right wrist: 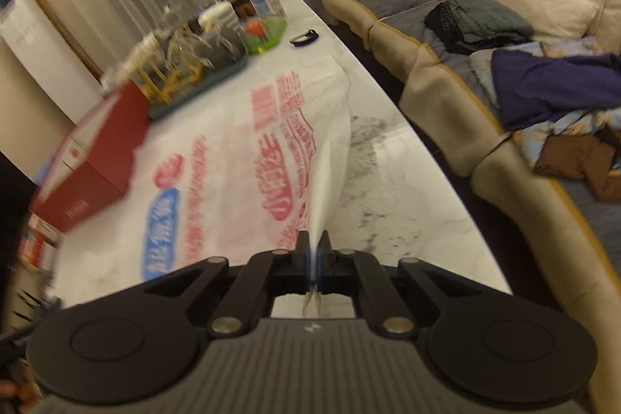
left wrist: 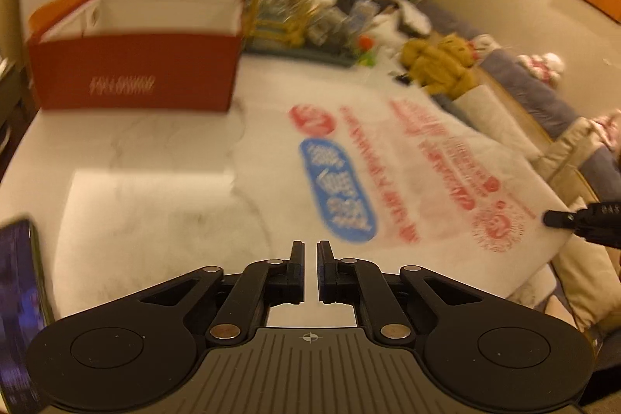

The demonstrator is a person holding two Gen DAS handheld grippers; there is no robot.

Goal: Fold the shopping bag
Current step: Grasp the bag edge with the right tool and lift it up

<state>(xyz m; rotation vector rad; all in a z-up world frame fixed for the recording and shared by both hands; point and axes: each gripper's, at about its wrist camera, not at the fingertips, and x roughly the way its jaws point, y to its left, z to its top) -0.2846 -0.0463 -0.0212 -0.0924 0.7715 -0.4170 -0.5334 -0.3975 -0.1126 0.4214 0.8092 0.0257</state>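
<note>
A white shopping bag [left wrist: 388, 158] with red and blue print lies spread on the marble table [left wrist: 136, 200]. In the left wrist view my left gripper [left wrist: 309, 249] is at the bag's near left corner. Its jaws stand shut with only a thin slit, and the bag's edge runs into them. At the bag's near right corner, my right gripper [right wrist: 313, 243] is shut on a pinched ridge of the bag [right wrist: 233, 150], which rises as a white fold between its pads. The right gripper's dark tip [left wrist: 551, 219] also shows at the right side of the left wrist view.
A red open box [left wrist: 132, 64] stands on the table behind the bag. A tray of glassware and clutter [right wrist: 194, 57] fills the far end. A phone [left wrist: 19, 278] lies at the near left. A sofa [right wrist: 446, 96] with cushions, clothes and plush toys runs along the table's right side.
</note>
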